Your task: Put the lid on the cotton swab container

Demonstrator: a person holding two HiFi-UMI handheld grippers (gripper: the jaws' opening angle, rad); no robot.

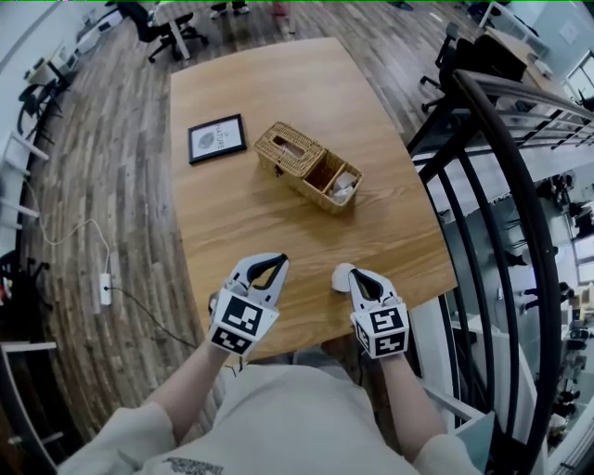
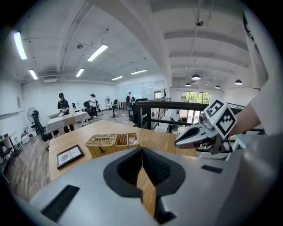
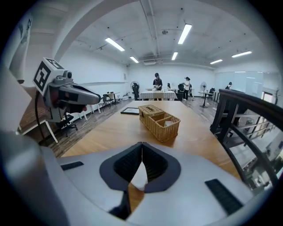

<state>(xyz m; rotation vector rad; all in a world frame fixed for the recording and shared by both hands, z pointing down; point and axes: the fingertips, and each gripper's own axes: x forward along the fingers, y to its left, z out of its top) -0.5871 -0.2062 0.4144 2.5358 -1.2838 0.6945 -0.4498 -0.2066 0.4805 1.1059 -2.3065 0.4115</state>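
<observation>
A round white lid lies on the wooden table near its front edge. My right gripper hovers right beside and partly over it, jaws shut; in the right gripper view the lid shows white through the gap under the closed tips. My left gripper is level with it to the left, shut and holding nothing. A white container sits in the end compartment of a wicker basket at mid-table, well beyond both grippers.
A black-framed picture lies left of the basket. A black stair railing runs close along the table's right side. Office chairs and a wood floor with a power strip surround the table.
</observation>
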